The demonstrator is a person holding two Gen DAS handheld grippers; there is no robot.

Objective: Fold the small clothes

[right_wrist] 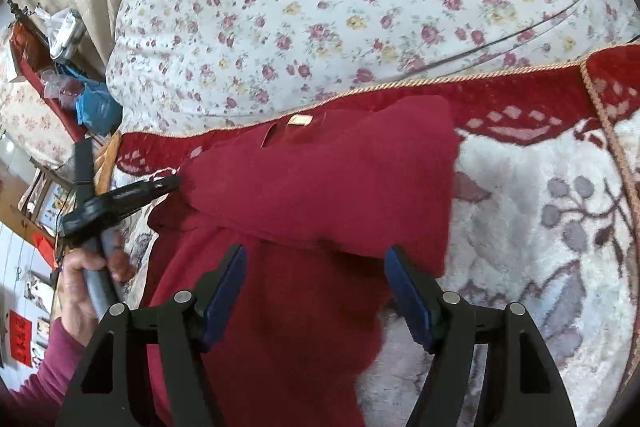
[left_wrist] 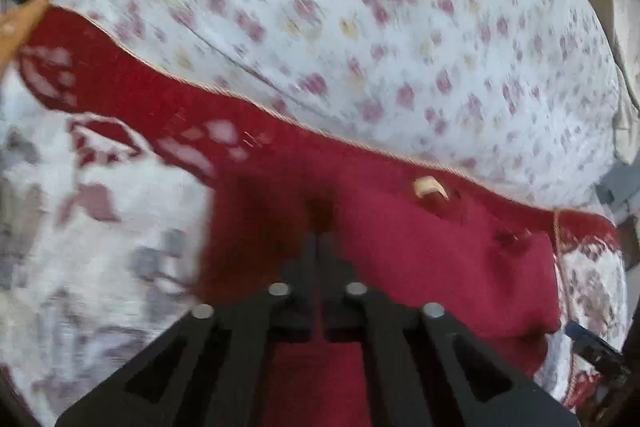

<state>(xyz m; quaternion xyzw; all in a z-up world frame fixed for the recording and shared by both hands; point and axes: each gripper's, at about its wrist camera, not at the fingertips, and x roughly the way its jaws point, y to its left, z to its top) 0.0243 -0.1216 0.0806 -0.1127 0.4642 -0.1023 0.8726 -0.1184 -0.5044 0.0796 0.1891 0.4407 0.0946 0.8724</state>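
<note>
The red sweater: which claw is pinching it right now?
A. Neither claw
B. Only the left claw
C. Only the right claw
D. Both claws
B. The left claw is shut on a corner of the red sweater, while the right claw hangs open over it, pads apart and not pressing the cloth.

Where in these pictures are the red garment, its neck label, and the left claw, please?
red garment [right_wrist: 320, 179]: right wrist view, middle of the folded-over upper layer.
neck label [right_wrist: 299, 120]: right wrist view, centre of the pale tag.
left claw [right_wrist: 170, 182]: right wrist view, dark tip at the garment's edge.
</note>
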